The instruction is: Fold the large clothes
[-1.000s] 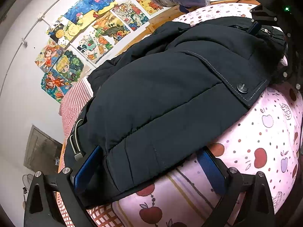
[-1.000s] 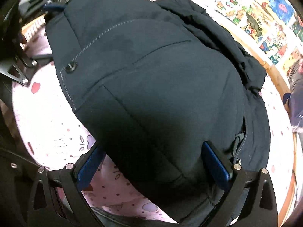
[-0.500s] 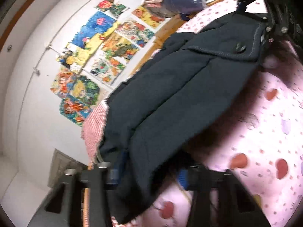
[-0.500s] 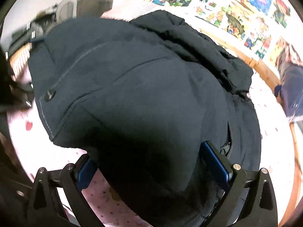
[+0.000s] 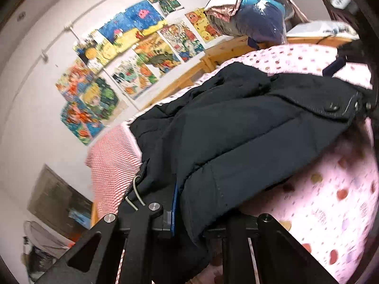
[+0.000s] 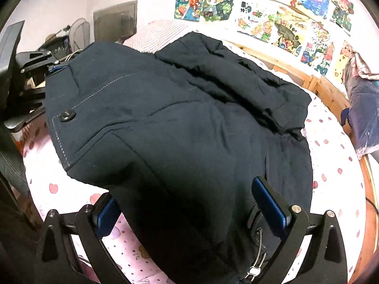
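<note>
A large dark navy padded jacket (image 5: 236,137) lies on a pink apple-print bed sheet (image 5: 331,201). My left gripper (image 5: 196,217) is shut on the jacket's hem corner and lifts it off the bed; a blue pad (image 5: 174,208) shows beside the cloth. In the right wrist view the jacket (image 6: 189,130) fills the middle. My right gripper (image 6: 189,208) has its blue pads (image 6: 270,208) wide apart with the hem draped between them, and I cannot tell how firmly it holds. The left gripper (image 6: 56,67) shows at the jacket's far left corner.
A wooden bed frame (image 6: 308,78) runs under a wall of colourful drawings (image 5: 132,54). A bag of bedding (image 5: 255,21) sits at the bed's end. A red checked sheet (image 5: 113,161) lies by the wall. A chair and clutter (image 6: 14,94) stand left.
My left gripper's jaws have closed on the jacket hem and raised it off the bed. The right gripper has lifted its side too, and the jacket has shifted toward the wall.
</note>
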### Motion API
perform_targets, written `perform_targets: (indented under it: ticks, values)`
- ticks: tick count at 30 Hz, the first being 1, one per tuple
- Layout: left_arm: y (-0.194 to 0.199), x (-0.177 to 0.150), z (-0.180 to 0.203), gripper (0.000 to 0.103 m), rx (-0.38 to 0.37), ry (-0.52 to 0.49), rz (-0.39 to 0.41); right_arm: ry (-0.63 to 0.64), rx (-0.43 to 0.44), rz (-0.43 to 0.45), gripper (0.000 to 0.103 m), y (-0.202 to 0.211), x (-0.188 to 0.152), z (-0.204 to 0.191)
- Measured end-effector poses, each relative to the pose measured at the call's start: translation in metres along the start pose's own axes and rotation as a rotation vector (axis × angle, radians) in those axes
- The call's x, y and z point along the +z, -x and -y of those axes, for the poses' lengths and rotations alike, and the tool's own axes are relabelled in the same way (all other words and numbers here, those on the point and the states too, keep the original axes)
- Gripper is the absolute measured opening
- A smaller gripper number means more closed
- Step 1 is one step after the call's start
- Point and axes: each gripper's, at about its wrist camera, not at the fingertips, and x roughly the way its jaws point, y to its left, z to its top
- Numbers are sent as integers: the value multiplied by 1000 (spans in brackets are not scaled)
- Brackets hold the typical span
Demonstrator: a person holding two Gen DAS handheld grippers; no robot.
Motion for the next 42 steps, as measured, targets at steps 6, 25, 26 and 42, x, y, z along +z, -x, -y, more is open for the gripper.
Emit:
perform_targets:
  ticks: [6, 25, 26, 42]
  values:
    - [-14, 27, -23, 14, -78, 43, -37, -29, 0, 64, 99, 13, 10, 12]
    - [-23, 55, -47, 13, -142, 139, -43, 81, -156, 98, 99, 4, -2, -31]
    - [-23, 55, -47, 13, -142, 141, -44, 73, -175, 107, 99, 6, 0, -30]
    - [25, 40, -60, 11, -85, 241, 77, 99, -279, 267, 11, 43, 28, -39]
